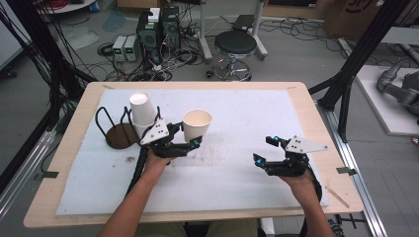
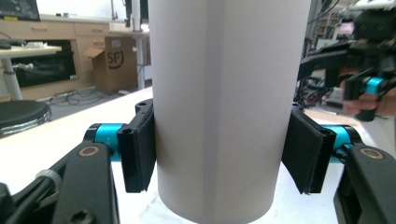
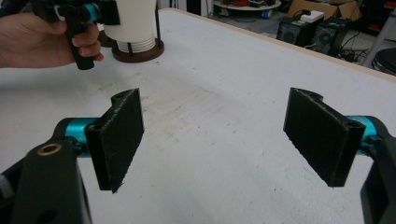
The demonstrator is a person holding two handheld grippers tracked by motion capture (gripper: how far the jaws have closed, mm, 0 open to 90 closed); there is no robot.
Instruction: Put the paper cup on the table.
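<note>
Paper cup (image 1: 197,125) upright, mouth up, left of centre on white mat (image 1: 247,123), clamped in left gripper (image 1: 190,138). Cup stack (image 1: 142,114) on dark wire holder (image 1: 118,133) just beside. Right gripper (image 1: 265,150) wide, nothing held, well apart at right.

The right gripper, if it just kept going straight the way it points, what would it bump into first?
Probably nothing soon. The right gripper is open, and its view shows bare white mat ahead to the table's far edge. The cup and left gripper sit off to one side, though depth is hard to judge.
</note>
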